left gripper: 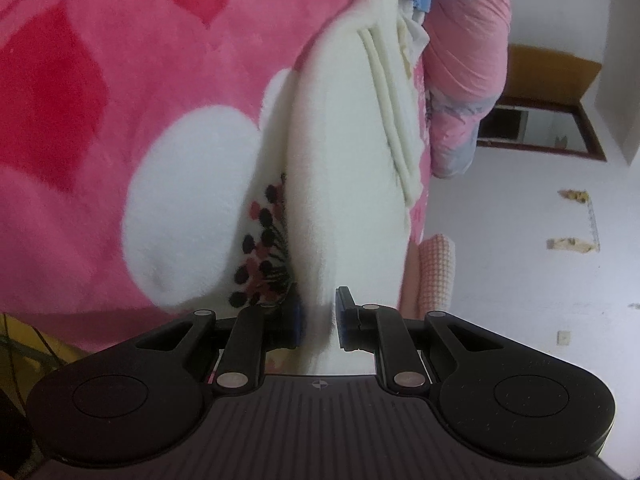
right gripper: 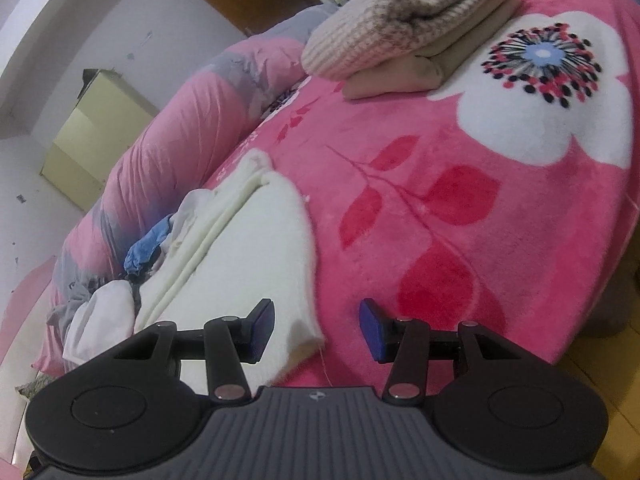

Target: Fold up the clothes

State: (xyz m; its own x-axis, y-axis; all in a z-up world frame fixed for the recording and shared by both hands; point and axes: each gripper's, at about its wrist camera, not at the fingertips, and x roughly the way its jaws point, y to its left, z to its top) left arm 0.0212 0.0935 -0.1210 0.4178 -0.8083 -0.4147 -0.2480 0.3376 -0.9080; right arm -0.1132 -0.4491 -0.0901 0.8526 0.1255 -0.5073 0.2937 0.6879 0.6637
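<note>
Left wrist view: left tool (left gripper: pixel 318 322) pinching one end of the white garment (left gripper: pixel 344 184) on the bed (left gripper: pixel 80 100).
The garment lies doubled, its long axis running away from that tool toward the rolled quilt (right gripper: pixel 192 128). Right tool (right gripper: pixel 316 330) gapes wide, empty, over its corner. A folded stack (right gripper: pixel 404 28) sits beyond; loose clothes (right gripper: pixel 148 252) remain beside the garment.

The cream garment (left gripper: pixel 344 184) hides the blanket's flower (left gripper: pixel 264 256) partly. Beside the garment, the crumpled blue cloth (right gripper: pixel 146 250) is too bunched to identify. The folded stack (right gripper: pixel 404 28) is cut off above.
</note>
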